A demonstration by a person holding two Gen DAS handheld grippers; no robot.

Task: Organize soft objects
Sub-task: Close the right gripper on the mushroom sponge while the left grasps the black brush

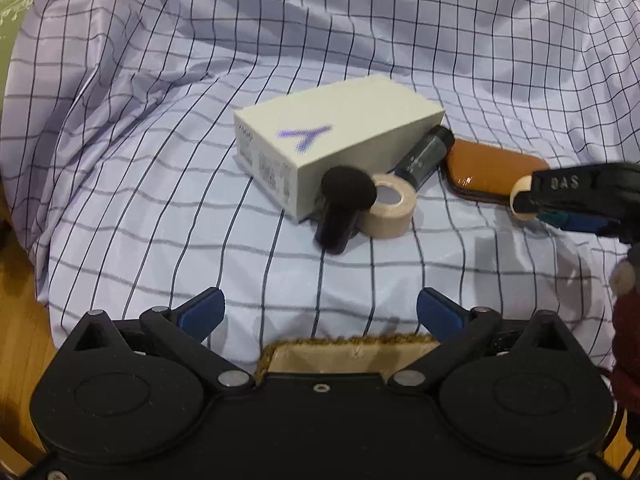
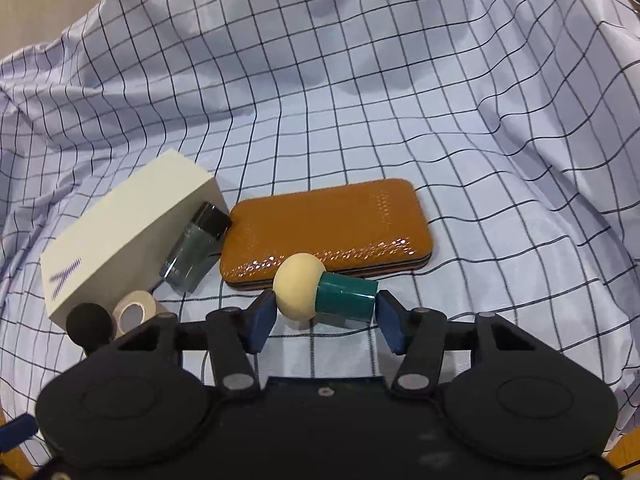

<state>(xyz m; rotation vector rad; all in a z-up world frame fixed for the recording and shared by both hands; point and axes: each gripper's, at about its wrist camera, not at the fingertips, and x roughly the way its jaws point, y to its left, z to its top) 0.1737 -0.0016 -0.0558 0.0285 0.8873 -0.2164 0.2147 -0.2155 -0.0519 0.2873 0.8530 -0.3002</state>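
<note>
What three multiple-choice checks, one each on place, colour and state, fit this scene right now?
1. The dark bottle lies
A. between the white box and the brown case
B. on top of the white box
C. off the checked cloth

2. The base of the cream-headed sponge is
A. red
B. teal
C. yellow

3. The left claw is
A. shut on the tape roll
B. open with nothing between its fingers
C. shut on the white box

Key: 1 A, the bottle sits in the gap between box and case. 2 B, the right wrist view shows a teal cylinder behind the cream head. 3 B, its blue fingers stand wide apart over bare cloth.
</note>
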